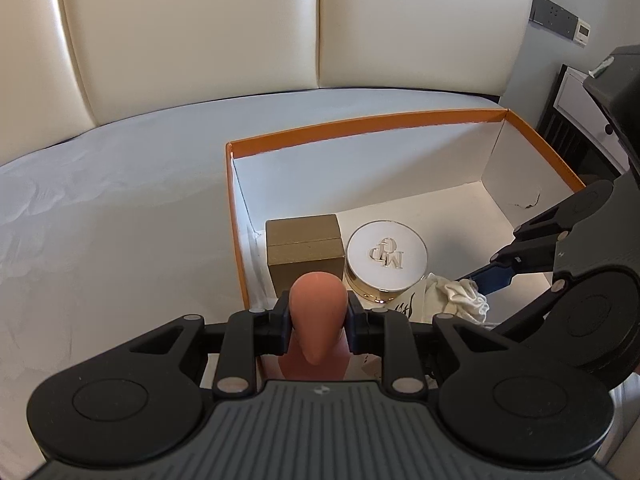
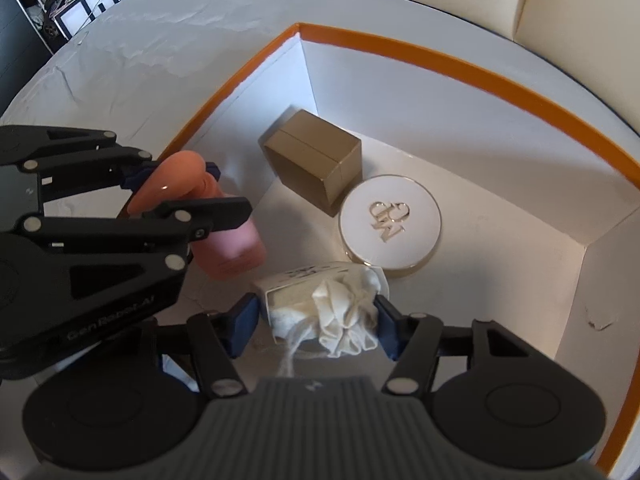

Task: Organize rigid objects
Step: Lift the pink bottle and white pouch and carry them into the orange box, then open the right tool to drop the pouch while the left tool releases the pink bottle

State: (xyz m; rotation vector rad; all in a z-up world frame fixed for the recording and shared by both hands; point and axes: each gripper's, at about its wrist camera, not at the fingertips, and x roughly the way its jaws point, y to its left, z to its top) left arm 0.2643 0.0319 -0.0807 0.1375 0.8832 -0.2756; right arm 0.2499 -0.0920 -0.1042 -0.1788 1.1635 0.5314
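Observation:
An orange-rimmed white box (image 1: 360, 124) (image 2: 460, 64) sits on the bed. In it lie a gold carton (image 1: 306, 252) (image 2: 316, 160) and a round white-and-gold jar (image 1: 386, 258) (image 2: 390, 224). My left gripper (image 1: 318, 322) (image 2: 188, 188) is shut on the pump head of a pink bottle (image 1: 316, 320) (image 2: 232, 248), held over the box's near left part. My right gripper (image 2: 318, 320) (image 1: 486, 276) has its fingers on both sides of a white drawstring pouch (image 2: 332, 312) (image 1: 460, 296) on the box floor; I cannot see whether the pads press it.
The bed sheet (image 1: 120, 208) spreads to the left of the box. A cream padded headboard (image 1: 240, 28) stands behind. A dark nightstand (image 1: 576, 120) is at the right. The right half of the box floor (image 2: 500, 280) is bare.

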